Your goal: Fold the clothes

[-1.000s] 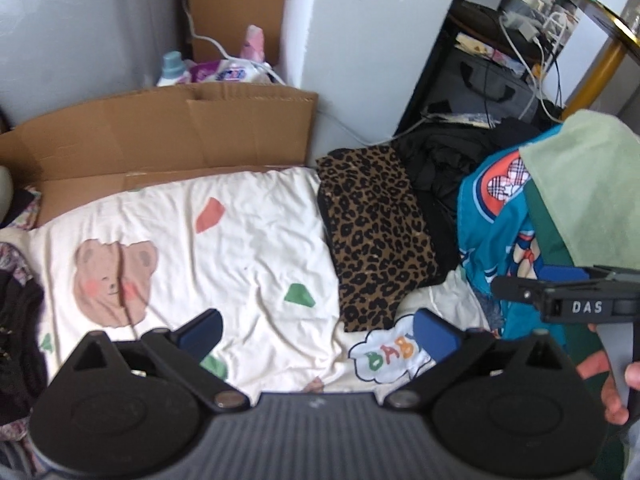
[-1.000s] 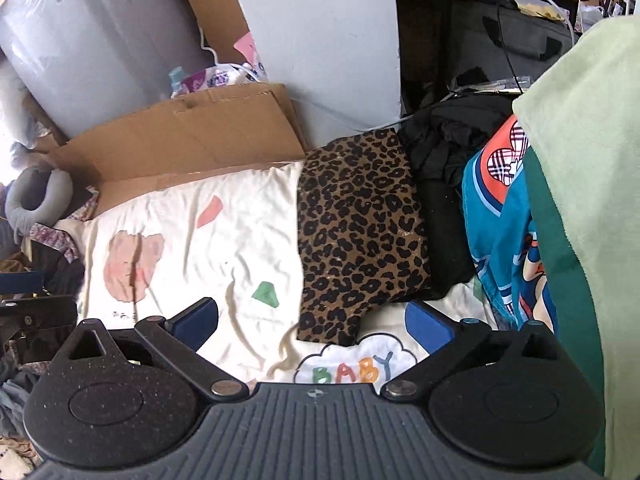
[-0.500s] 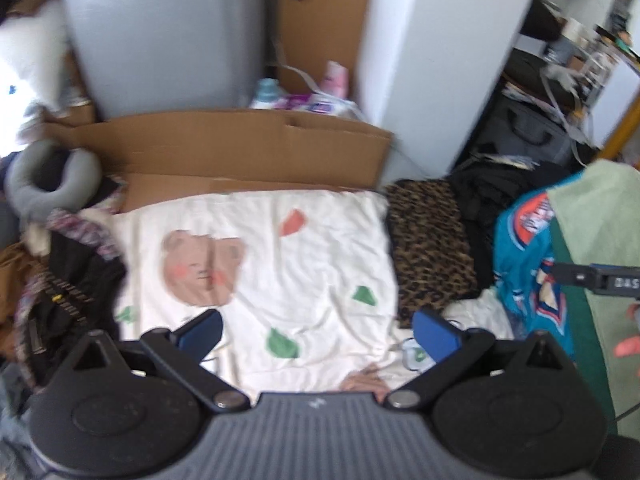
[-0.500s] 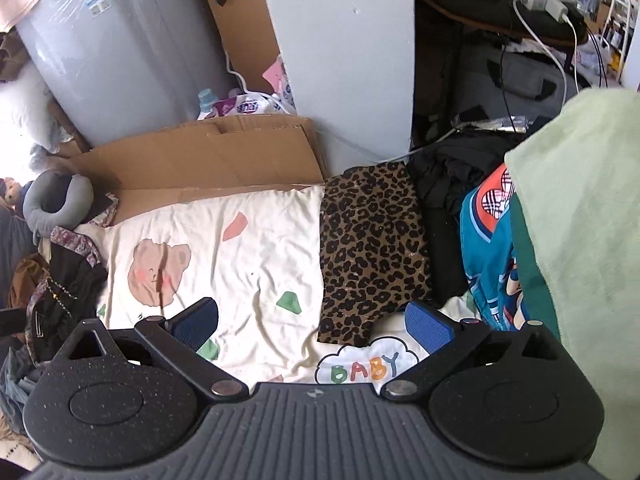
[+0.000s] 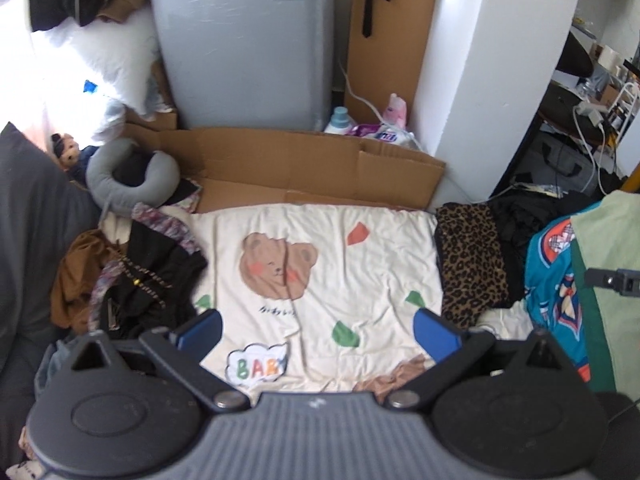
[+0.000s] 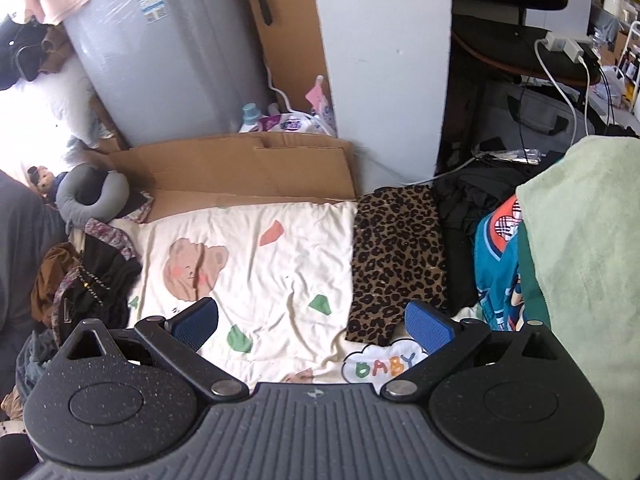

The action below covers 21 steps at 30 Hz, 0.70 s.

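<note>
A cream blanket (image 5: 320, 276) with a bear print lies flat as the work surface; it also shows in the right wrist view (image 6: 260, 276). A folded leopard-print garment (image 5: 472, 264) lies at its right edge, also in the right wrist view (image 6: 396, 264). A heap of unfolded dark and brown clothes (image 5: 132, 280) sits at the blanket's left. My left gripper (image 5: 318, 330) is open and empty, raised above the blanket's near edge. My right gripper (image 6: 312, 326) is open and empty, raised near the leopard garment's near end. The right gripper's tip (image 5: 612, 280) shows at the left wrist view's right edge.
A teal printed garment (image 6: 496, 272) and a light green cloth (image 6: 580, 260) pile up on the right, with black clothes (image 6: 468, 196) behind. Flattened cardboard (image 5: 304, 168), a grey appliance (image 5: 244, 40), a white pillar (image 6: 384, 60) and a grey neck pillow (image 5: 132, 176) stand at the back.
Both grippers have pulled back and up, so more of the room shows. The left gripper has also shifted left over the blanket. Both stayed open and empty.
</note>
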Available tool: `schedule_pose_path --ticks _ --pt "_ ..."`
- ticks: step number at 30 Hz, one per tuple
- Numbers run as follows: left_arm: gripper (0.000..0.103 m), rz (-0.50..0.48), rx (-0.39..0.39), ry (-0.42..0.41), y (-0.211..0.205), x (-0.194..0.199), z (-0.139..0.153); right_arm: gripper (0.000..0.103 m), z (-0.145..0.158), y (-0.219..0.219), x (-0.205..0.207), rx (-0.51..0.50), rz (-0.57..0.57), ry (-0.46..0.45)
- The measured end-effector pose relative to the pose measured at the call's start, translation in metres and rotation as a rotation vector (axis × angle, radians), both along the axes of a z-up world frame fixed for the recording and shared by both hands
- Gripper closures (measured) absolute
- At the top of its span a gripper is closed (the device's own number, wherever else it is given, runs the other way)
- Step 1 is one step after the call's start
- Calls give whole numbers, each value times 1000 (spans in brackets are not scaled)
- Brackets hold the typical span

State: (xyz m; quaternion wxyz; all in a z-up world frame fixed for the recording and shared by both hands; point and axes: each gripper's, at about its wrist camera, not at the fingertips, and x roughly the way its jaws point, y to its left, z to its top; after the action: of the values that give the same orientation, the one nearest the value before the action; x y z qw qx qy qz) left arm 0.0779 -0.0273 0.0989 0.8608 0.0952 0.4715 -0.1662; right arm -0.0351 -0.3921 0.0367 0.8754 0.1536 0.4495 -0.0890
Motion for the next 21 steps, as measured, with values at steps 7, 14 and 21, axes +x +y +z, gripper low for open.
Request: schedule_pose_path --ticks 7,14,21 --pt "0 65 -14 -7 33 -22 -4 0 12 29 -12 3 35 -7" --pt "0 148 -54 -37 48 -41 -11 1 15 55 -25 11 74 -6" --pt "0 194 -74 -44 48 -56 -25 1 6 75 -36 -53 94 10"
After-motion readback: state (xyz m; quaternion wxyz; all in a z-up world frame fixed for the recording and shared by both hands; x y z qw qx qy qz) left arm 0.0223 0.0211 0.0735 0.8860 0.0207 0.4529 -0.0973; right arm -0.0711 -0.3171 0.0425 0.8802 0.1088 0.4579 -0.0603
